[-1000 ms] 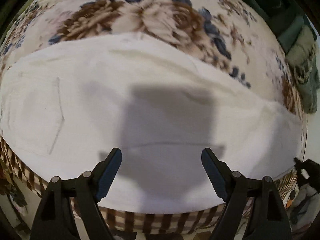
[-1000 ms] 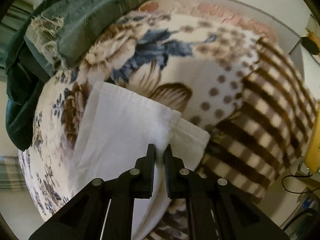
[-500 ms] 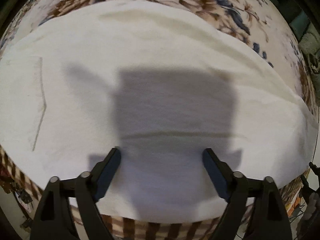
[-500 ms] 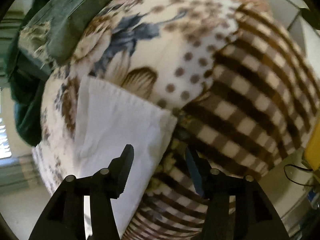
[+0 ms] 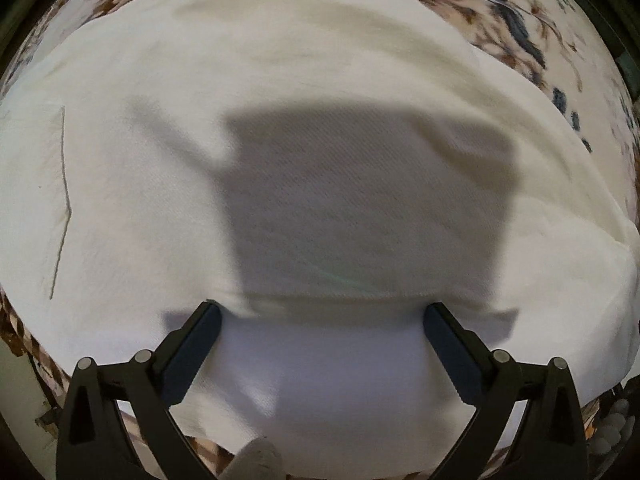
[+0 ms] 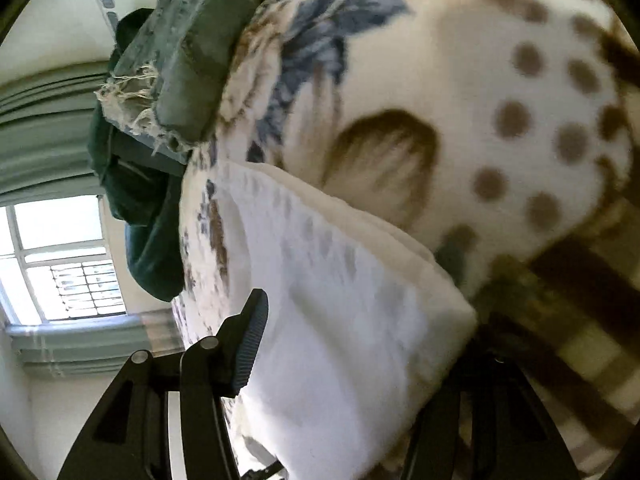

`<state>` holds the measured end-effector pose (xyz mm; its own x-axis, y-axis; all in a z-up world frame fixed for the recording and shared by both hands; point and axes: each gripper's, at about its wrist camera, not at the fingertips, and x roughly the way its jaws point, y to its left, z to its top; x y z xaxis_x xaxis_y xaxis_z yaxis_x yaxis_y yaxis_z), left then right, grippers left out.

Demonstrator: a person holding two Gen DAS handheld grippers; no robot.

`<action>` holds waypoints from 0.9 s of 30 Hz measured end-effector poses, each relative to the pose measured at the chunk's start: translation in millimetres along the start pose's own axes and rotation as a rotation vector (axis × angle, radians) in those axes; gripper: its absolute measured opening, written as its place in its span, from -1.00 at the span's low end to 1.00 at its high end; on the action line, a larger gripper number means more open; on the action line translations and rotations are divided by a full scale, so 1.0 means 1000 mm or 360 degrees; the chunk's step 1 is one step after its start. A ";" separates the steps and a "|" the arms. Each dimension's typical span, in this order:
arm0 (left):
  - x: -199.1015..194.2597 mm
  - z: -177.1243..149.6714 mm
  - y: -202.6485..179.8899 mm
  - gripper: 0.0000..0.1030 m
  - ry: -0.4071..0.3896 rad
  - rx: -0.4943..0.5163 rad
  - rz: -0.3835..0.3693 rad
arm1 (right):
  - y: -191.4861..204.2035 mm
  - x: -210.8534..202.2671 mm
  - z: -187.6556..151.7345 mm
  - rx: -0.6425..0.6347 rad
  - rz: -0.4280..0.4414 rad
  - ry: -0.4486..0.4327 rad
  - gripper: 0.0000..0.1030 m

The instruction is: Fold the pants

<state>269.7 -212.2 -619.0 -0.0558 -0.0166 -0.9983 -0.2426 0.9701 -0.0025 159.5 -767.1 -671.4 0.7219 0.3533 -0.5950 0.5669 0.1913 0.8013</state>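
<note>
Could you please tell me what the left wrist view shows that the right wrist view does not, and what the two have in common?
Only the left wrist view shows the left gripper, jaws wide open straight above the flat white pants, and a stitched pocket line.

Only the right wrist view shows the right gripper straddling the pants' folded end, a green garment pile, a window and the blanket's brown stripes.

Both show the white pants lying on the flowered blanket.
</note>
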 end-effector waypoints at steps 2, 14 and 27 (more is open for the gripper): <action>-0.005 0.000 -0.001 1.00 -0.0005 0.0011 0.0010 | 0.007 0.000 -0.001 -0.0026 0.0002 -0.0022 -0.86; -0.046 0.014 0.020 1.00 -0.0173 0.0045 -0.0129 | 0.127 -0.046 -0.056 -0.0443 -0.0129 -0.0135 -0.86; -0.098 -0.010 0.122 1.00 -0.0303 -0.0010 -0.0210 | 0.267 0.045 -0.286 -0.1112 -0.0218 0.0152 -0.86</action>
<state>235.9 -94.8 -521.0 0.1607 -0.0967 -0.9822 -0.2417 0.9610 -0.1342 229.5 -438.5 -466.7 0.6067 0.3566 -0.7105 0.2401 0.7698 0.5914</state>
